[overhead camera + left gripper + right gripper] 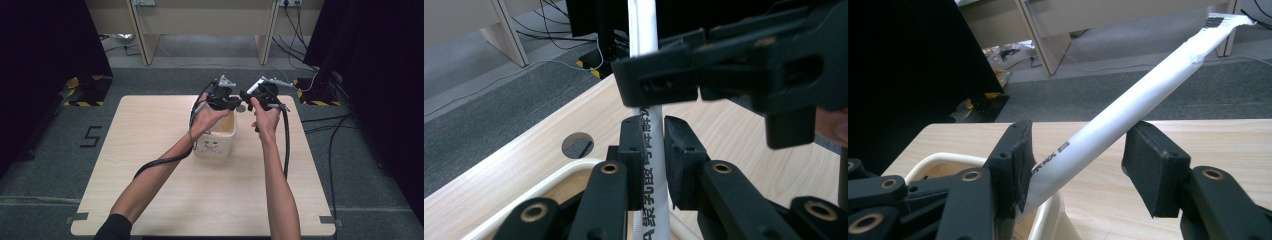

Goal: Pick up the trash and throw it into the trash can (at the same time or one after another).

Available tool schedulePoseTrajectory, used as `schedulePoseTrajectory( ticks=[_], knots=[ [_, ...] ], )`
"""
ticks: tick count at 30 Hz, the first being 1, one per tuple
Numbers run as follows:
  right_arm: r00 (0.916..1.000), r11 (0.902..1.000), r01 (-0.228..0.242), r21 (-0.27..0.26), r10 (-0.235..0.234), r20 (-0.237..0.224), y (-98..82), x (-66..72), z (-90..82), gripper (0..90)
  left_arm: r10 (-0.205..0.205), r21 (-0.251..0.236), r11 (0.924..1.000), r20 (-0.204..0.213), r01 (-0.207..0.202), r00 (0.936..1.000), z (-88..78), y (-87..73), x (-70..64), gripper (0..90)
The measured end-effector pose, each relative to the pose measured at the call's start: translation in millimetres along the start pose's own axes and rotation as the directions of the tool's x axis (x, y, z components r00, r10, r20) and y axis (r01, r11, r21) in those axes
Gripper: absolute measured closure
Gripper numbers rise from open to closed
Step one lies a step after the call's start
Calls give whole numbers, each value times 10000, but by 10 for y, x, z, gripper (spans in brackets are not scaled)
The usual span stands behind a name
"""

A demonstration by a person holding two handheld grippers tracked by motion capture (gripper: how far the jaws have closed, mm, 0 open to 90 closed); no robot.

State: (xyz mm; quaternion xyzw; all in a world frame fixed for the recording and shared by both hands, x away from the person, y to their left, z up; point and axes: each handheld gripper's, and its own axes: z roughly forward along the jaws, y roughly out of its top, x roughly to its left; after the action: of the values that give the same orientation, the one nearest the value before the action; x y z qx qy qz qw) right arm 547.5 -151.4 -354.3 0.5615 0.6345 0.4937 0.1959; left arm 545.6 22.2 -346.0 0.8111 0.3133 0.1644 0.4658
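Note:
A long white paper-wrapped stick [650, 150] with black print stands upright between the jaws of my left gripper [656, 150], which is shut on it just above a cream tub [544, 182]. The right gripper [659, 85] reaches across it higher up. In the right gripper view the wrapped stick [1148, 82] slants up to the right through my right gripper [1083, 155]. Its left pad [1015, 150] is at the wrapper and its right pad [1148, 165] stands clear of it. Seen from above, both grippers, left [231, 102] and right [251, 96], meet over the tub [215, 147].
The tub stands near the middle of the far half of a light wooden table [150, 165]. A round hole [577, 145] lies in the tabletop just beyond the tub. Dark curtains flank the table, and desk legs and cables [300, 30] lie on the floor beyond.

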Motion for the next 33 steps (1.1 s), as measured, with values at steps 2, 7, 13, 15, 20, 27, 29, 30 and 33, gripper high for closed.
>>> schedulePoseTrajectory(
  ticks=[2, 7, 13, 15, 20, 27, 29, 30, 33],
  knots=[
    [9999, 10000, 97, -20, -97, 48, -3, 20, 2, 489, 54, 67, 10000, -32, -54, 10000, 3, 1, -5, 786],
    [9992, 9993, 373, -98, -372, 114, 3, 46, -14, 535, -7, 113, 9999, -69, 8, 10000, 9, -2, 9, 786],
    [9991, 9989, 408, -228, -411, -128, 7, 70, -37, 607, -9, 292, 9996, -104, 12, 9999, 16, -21, 7, 776],
    [9988, 9989, 443, -173, -447, -222, 0, 80, -37, 610, -27, 347, 9994, -102, 31, 9999, 8, -28, 11, 764],
    [9967, 9973, 734, -61, -736, -351, -22, 117, -25, 626, -278, 462, 9985, -165, 285, 9995, -35, -47, 26, 617],
    [9954, 9959, 906, -26, -907, -314, -15, 129, -58, 542, -433, 518, 9977, -187, 442, 9989, -149, -25, 38, 451],
    [9940, 9942, 1075, 18, -1074, -213, -12, 126, -85, 510, -394, 501, 9979, -231, 405, 9990, -187, -23, 38, 431],
    [9931, 9932, 1161, 73, -1160, -158, -13, 127, -97, 495, -370, 513, 9980, -218, 381, 9991, -218, -24, 38, 424],
    [9867, 9866, 1619, 204, -1622, 118, -24, 127, -149, 436, -275, 591, 9978, -185, 285, 9995, -294, -39, 49, 400]
  ],
)
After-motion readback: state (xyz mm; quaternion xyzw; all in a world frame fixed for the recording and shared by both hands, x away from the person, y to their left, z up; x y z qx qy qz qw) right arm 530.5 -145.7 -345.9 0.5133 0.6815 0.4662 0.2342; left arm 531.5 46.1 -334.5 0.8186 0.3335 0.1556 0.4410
